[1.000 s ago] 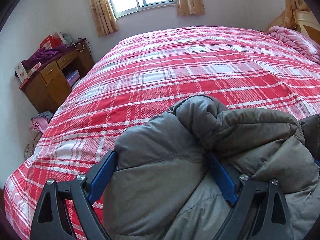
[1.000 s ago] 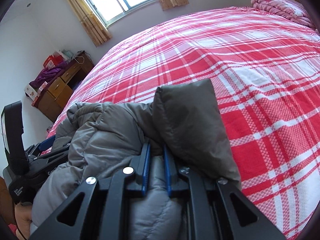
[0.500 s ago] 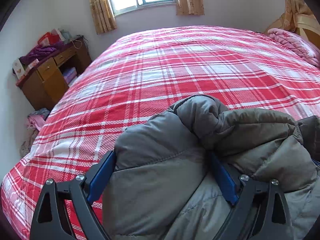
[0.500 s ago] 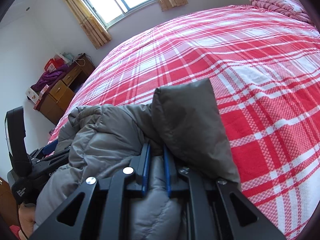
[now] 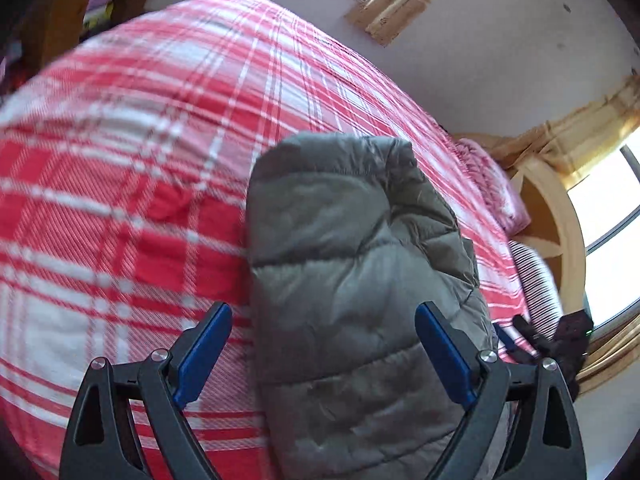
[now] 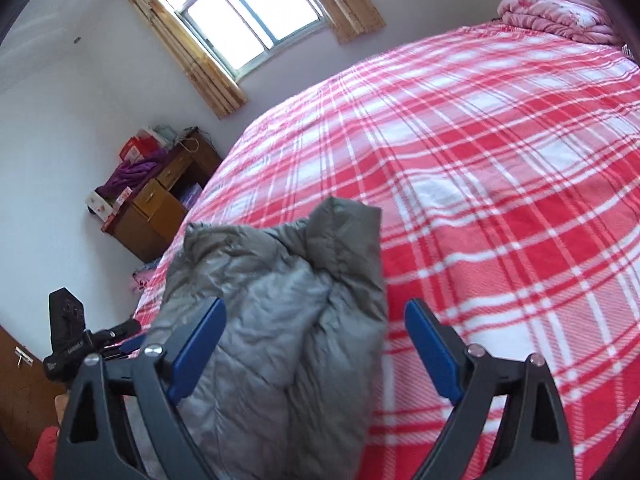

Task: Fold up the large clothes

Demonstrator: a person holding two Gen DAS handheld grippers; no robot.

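A grey padded jacket [image 5: 352, 280] lies bunched in a folded stack on the red and white plaid bedspread [image 5: 120, 208]. My left gripper [image 5: 324, 344] is open, its blue fingers [image 5: 204, 352] spread on either side of the jacket, not pinching it. In the right wrist view the same jacket [image 6: 280, 304] lies near the bed's front left edge. My right gripper [image 6: 316, 344] is open too, with the jacket between and below its blue fingers [image 6: 430, 350]. The left gripper's body [image 6: 68, 344] shows at that view's left edge.
The plaid bed [image 6: 480, 184] stretches far and right. A folded pink quilt [image 6: 556, 16] lies at its far right corner. A wooden desk [image 6: 156, 204] with clutter stands by the wall under the window [image 6: 248, 16]. A wooden headboard [image 5: 560, 240] shows in the left wrist view.
Both grippers have opened and let go of the jacket, which now rests on the bed. The left gripper has swung round sharply and now faces towards the headboard; its view is motion-blurred.
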